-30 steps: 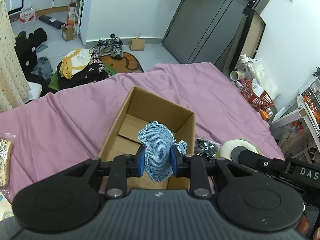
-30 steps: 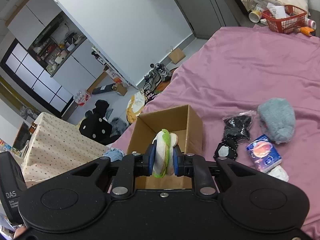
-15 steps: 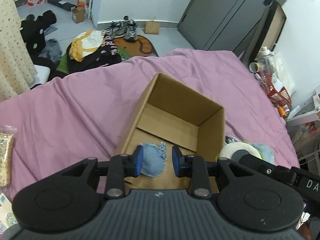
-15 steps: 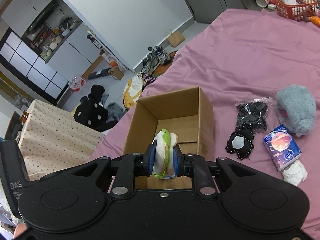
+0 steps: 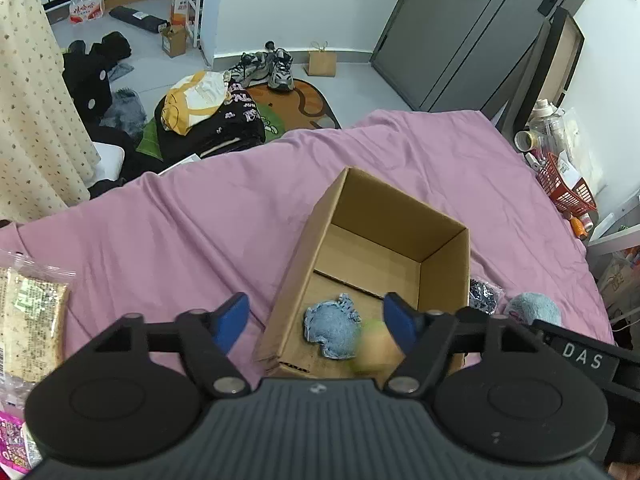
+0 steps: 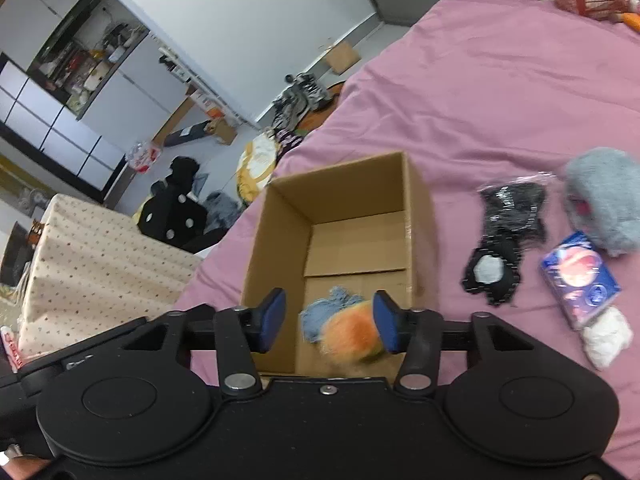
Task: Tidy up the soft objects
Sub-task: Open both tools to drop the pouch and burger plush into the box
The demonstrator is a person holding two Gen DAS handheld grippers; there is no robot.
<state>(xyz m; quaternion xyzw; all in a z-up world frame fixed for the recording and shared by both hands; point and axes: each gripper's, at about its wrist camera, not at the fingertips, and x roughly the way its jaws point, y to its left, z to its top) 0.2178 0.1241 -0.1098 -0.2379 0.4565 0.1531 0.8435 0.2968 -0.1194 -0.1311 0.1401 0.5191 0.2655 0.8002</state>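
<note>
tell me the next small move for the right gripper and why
Probably swing the right gripper, open and empty, right toward the grey fluffy piece on the pink sheet. The blue denim piece and the blurred orange and green toy are already in the cardboard box, while the fluffy piece lies outside it.

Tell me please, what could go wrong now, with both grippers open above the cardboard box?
1. The blurred orange-green soft toy is mid-drop beside the blue denim piece, close to the near wall of the cardboard box; it might bounce out.
2. The right gripper hangs low over the rim and could nudge the light box.
</note>
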